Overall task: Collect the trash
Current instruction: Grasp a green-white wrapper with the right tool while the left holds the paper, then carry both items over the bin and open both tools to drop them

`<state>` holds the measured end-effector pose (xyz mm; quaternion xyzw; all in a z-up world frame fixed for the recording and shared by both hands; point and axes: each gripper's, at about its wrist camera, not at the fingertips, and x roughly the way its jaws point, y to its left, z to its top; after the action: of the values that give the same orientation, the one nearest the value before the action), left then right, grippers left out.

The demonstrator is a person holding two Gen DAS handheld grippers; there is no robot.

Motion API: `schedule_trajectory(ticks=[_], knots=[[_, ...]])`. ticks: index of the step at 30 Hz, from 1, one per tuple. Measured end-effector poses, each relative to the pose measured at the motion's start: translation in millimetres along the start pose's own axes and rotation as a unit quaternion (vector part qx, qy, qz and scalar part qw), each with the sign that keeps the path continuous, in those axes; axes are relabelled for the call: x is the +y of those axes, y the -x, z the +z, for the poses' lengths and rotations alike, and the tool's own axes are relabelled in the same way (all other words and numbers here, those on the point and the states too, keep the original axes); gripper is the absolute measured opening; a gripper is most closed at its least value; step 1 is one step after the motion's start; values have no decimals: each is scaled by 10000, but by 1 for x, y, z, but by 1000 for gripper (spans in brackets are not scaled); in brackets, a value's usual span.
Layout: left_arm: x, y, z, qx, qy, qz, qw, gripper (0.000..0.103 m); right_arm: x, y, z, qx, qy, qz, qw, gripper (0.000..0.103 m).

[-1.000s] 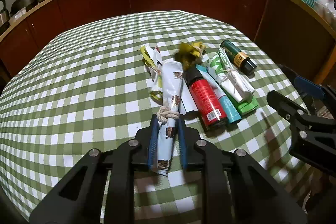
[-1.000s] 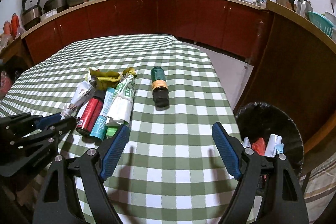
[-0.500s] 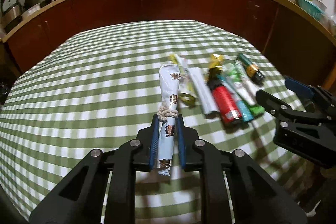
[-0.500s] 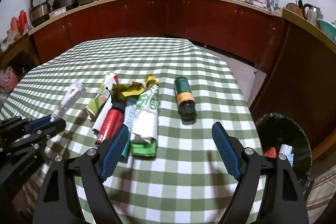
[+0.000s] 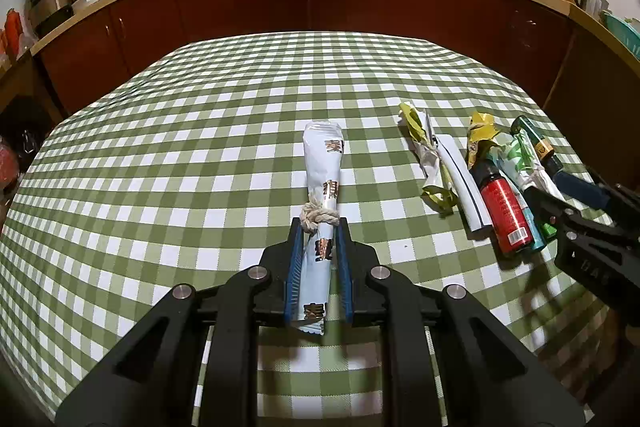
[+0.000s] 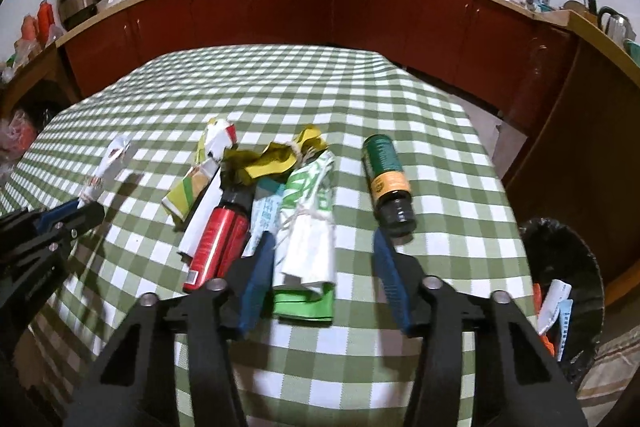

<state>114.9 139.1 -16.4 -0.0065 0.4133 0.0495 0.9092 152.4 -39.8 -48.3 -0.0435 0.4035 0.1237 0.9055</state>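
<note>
1. Jaws on my left gripper (image 5: pixel 318 267) are clamped nearly shut on a rolled white wrapper (image 5: pixel 322 187) tied with twine, held clear above the counter (image 5: pixel 180 167). Jaws on my right gripper (image 6: pixel 324 275) are closing around the white-and-green paper bundle (image 6: pixel 306 227), which lies between them on the cloth; the pads do not press it yet, as far as I can see.
2. To close well, I would centre the bundle between the pads, keep the left pad clear of the red spray can (image 6: pixel 218 243) just beside it, and catch the bundle near its string, where it is tightest.
3. That bundle is soft, crinkled paper over a glossy green pack; it will likely squash, so a firm squeeze suits it.
4. Red can and dark green bottle (image 6: pixel 386 179) are smooth, hard cylinders lying on their sides, so they may roll if nudged.
5. Black-lined bin (image 6: pixel 560 267) sits below the counter edge at my right, some trash already inside.
</note>
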Motion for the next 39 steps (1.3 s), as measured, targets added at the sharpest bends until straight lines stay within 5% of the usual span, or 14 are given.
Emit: schedule_trajectory(ticks=[4, 20, 39], knots=[[2, -3, -1, 24, 53, 19, 10000, 16, 4, -1, 0, 24, 66, 38, 10000, 30], [-27, 16, -4, -116, -29, -152, 9998, 16, -24, 39, -18, -390, -62, -189, 9990, 30], [-193, 35, 1, -357, -939, -1177, 9880, 16, -154, 89, -67, -713, -967, -1189, 9856, 30]])
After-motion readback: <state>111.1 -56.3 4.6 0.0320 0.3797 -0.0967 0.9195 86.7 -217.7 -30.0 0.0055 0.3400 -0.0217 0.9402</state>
